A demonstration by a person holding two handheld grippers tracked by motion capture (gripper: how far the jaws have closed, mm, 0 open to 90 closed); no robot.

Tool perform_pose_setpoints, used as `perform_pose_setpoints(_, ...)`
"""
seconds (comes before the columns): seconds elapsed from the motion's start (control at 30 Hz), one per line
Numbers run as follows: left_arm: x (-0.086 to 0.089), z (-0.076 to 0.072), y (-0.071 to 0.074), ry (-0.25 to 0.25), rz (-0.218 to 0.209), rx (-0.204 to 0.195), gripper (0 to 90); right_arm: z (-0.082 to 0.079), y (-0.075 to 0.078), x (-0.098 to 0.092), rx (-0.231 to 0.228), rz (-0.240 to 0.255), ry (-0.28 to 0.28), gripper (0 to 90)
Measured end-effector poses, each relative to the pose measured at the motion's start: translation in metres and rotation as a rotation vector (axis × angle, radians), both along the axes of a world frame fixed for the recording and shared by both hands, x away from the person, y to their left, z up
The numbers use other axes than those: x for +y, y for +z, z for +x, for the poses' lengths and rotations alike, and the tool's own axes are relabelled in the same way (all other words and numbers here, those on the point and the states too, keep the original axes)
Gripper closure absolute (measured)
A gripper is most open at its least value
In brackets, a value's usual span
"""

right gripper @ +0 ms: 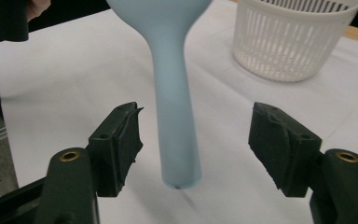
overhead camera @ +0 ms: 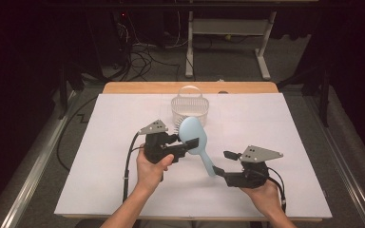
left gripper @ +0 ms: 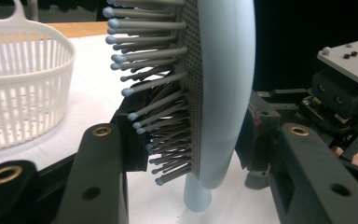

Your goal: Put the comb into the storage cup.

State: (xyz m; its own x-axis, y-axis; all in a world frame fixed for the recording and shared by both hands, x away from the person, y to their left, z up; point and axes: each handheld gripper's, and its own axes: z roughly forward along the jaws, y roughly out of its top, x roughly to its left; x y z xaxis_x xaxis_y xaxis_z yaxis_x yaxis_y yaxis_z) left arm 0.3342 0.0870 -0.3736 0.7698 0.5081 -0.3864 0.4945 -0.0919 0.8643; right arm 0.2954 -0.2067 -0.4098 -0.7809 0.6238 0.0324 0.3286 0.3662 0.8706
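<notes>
Left gripper view: hairbrush (left gripper: 223, 84) top cut off.

The left hand-held gripper (overhead camera: 184, 144) clamps the pale blue hairbrush (overhead camera: 196, 138) by its head, near the white basket (overhead camera: 190, 107).

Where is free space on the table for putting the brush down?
Bare white cover lies right of the basket and along the left edge. The middle is crowded: left hand-held gripper clamps the brush; right hand-held gripper is open around its handle.
</notes>
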Motion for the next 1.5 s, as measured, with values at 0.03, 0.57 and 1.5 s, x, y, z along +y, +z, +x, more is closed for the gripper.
perform_pose_setpoints(0.03, 0.000, 0.000, 0.000, 0.000, 0.000, 0.000, 53.9, 0.000, 0.000, 0.000, 0.000, 0.000, 0.000, 34.1)
perform_pose_setpoints(0.57, 0.017, 0.005, 0.011, 0.048, -0.001, -0.019, 53.9, -0.006, -0.011, -0.037, -0.036, 0.046, -0.069, 29.8)
perform_pose_setpoints(1.5, 0.033, 0.017, 0.020, 0.107, 0.009, -0.020, 53.7, -0.028, -0.032, -0.105, -0.054, 0.134, -0.191, 28.7)
